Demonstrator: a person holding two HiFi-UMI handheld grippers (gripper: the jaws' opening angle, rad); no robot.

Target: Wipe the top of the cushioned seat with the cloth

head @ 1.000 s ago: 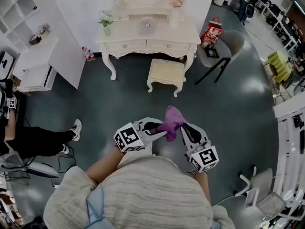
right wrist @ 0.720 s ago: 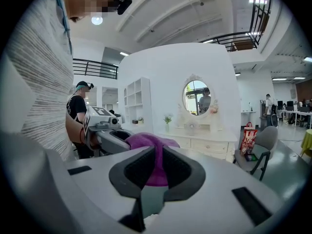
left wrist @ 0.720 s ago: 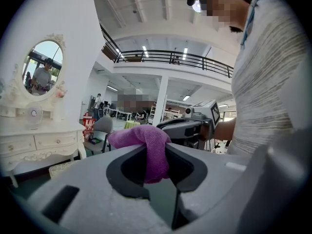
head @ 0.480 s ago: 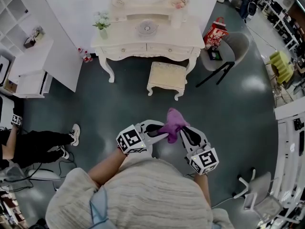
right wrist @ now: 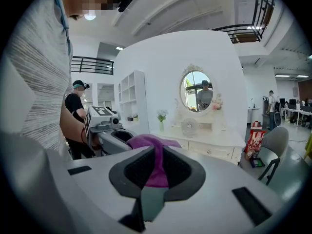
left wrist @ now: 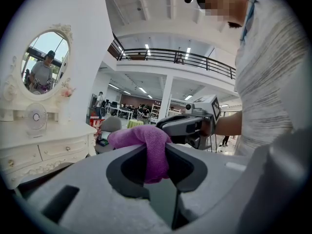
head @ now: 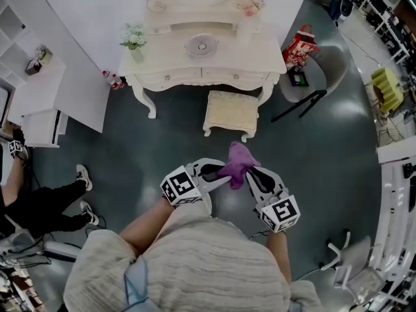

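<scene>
A purple cloth (head: 237,163) is bunched between my two grippers, out in front of the person's chest. My left gripper (head: 225,174) is shut on one end of the purple cloth (left wrist: 146,147); my right gripper (head: 245,172) is shut on the other end of the purple cloth (right wrist: 155,162). The cushioned seat (head: 231,111), a cream stool with carved legs, stands on the dark floor ahead of both grippers, just before the white dressing table (head: 201,54). Open floor lies between the cloth and the stool.
A grey chair (head: 318,70) and a red bag (head: 300,44) stand right of the dressing table. A white shelf unit (head: 42,112) and a seated person's legs (head: 45,203) are on the left. White office chairs (head: 354,262) sit at the lower right.
The whole view has shifted: the stool and the dressing table now lie closer to me and the grippers. The cloth stays gripped by both grippers in the same way.
</scene>
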